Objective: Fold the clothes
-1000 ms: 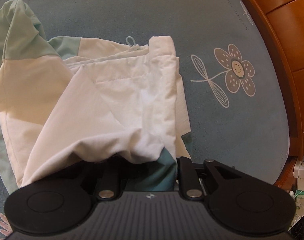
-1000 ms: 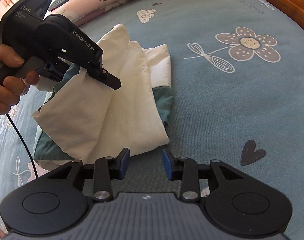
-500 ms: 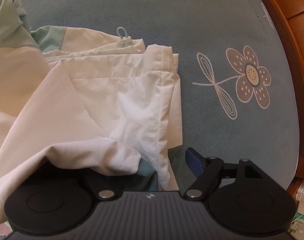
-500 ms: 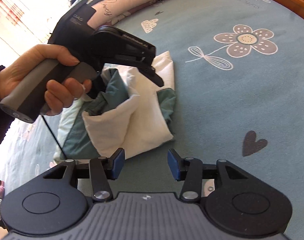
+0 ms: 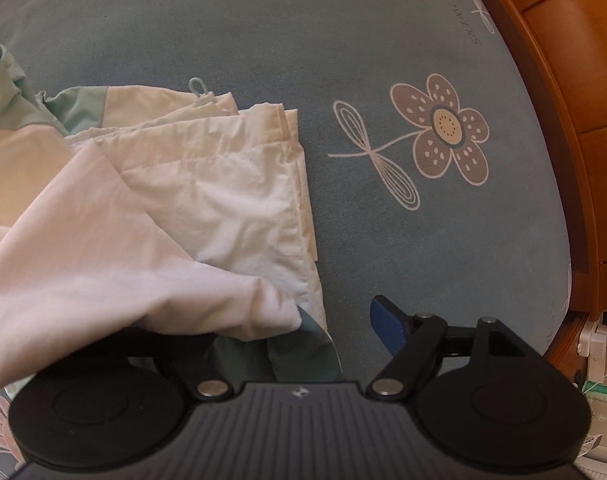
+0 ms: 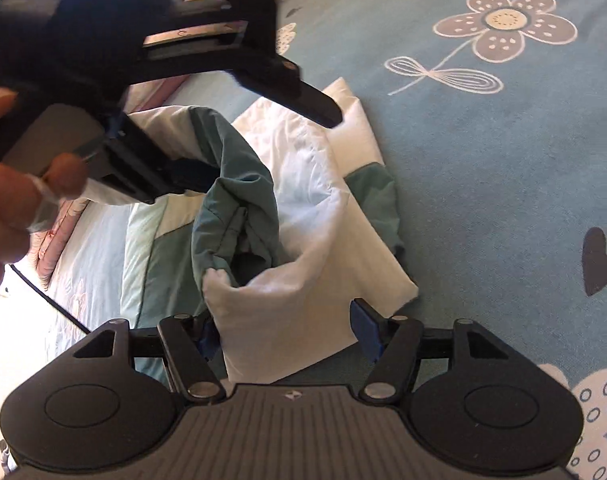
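Left gripper (image 5: 303,320): near finger hidden under the garment (image 5: 207,200). Garment cut off at the left edge. Right gripper (image 6: 287,332): left pad partly hidden behind cloth. Hand (image 6: 11,200) blurred, cropped at the edge.

The left gripper (image 6: 263,152) points steeply down over the garment (image 6: 315,216), jaws spread wide, cloth draped over one finger and not clamped. The person's left hand (image 6: 11,200) wraps its handle. The right gripper (image 6: 287,332) is opening, the garment's near corner between its pads, unpressed.
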A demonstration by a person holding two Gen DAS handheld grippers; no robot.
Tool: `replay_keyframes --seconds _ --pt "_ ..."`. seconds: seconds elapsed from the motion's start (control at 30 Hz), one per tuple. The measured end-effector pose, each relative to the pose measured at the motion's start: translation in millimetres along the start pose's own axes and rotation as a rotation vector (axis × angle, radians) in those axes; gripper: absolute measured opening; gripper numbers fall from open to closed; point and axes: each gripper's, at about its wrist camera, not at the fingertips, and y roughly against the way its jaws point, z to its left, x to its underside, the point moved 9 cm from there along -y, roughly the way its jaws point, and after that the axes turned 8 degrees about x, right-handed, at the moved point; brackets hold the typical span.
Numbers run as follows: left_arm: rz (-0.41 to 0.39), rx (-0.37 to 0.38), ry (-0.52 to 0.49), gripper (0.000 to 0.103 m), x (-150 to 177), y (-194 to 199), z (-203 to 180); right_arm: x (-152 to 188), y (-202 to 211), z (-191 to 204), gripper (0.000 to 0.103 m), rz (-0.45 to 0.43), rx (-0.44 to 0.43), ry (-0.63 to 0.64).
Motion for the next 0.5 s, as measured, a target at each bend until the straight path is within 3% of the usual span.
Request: replay_keyframes --seconds 0.17,0.27,0.37,0.5 --pt "0.004 0.196 -0.057 0.079 10 22 -22 -1 0 -12 0.068 0.026 0.031 -0.015" --pt "-0.001 0.244 -0.147 0.079 21 39 -32 -4 4 -14 0.068 0.031 0.044 -0.009" --pt "-0.057 0.189 -0.243 0.079 35 58 -21 -8 15 -21 0.068 0.025 0.061 0.015" --pt "-0.151 0.032 -0.285 0.079 55 76 20 -18 39 -31 0.068 -0.009 0.111 0.104"
